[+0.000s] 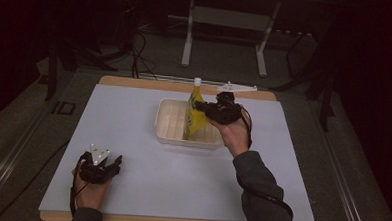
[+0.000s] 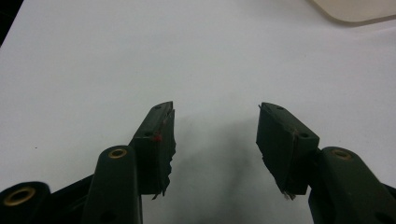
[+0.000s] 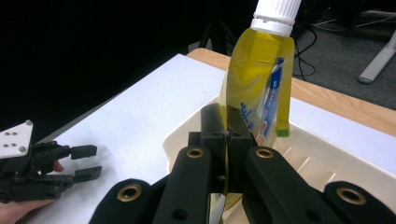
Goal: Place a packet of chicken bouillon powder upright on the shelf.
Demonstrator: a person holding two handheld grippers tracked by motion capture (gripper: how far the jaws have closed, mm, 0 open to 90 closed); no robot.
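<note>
Nearest to me, my left gripper [image 1: 103, 167] rests low on the white table sheet [image 1: 146, 173], near the front left corner, with my hand behind it. In the left gripper view its jaws stand spread apart with nothing but bare sheet between them; the bases of both jaws are cut off by the bottom edge, and a corner of the cream tray [image 2: 355, 11] is clipped at the top right.

Farther out, my right gripper [image 3: 226, 135] is pressed tight on the flat lower edge of the yellow pouch [image 3: 259, 79]. In the right gripper view the two black pads meet on the thin film, and the pouch's bottom is hidden behind the jaws, so I cannot tell whether it touches the tray floor. My left gripper [image 3: 77, 163] also shows there at the far left, its body cut off by the frame edge.

The pouch stands in the tray [image 1: 171, 124], near its right half, at the middle of the table towards the far edge. Its long axis runs up and down, white cap [image 1: 197, 81] pointing upward and leaning slightly. The print on its face is too blurred to read. From above, my right hand [image 1: 233, 132] and gripper cover part of the pouch's right side and the tray's right rim.

Beyond the table the floor, cables and a grey frame sink into darkness.
</note>
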